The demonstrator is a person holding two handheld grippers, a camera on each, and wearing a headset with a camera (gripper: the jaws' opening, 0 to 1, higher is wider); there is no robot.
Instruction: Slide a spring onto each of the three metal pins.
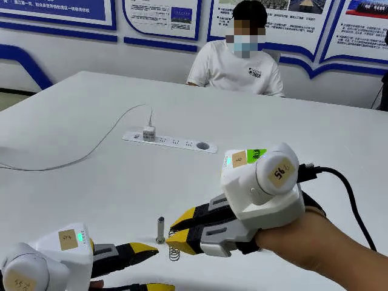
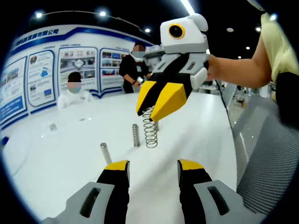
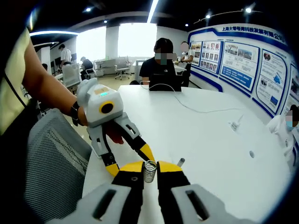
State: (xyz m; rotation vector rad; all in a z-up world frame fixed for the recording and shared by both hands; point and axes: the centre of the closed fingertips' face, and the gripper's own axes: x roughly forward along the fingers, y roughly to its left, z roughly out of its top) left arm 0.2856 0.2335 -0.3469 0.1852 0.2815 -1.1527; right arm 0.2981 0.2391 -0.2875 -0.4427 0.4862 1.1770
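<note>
A bare metal pin stands upright on the white table, just left of my right gripper. That gripper is shut on a spring, which hangs from its yellow jaws close above the table. In the right gripper view the spring sits pinched between the right gripper jaws, with a pin just beyond. My left gripper is open at the bottom left. In the left gripper view the left gripper faces the held spring, a pin wearing a spring and a bare pin.
A white power strip with a plugged charger and a long cable lies mid-table. A person in a white shirt sits at the far edge. A mesh chair stands beside the table's near edge.
</note>
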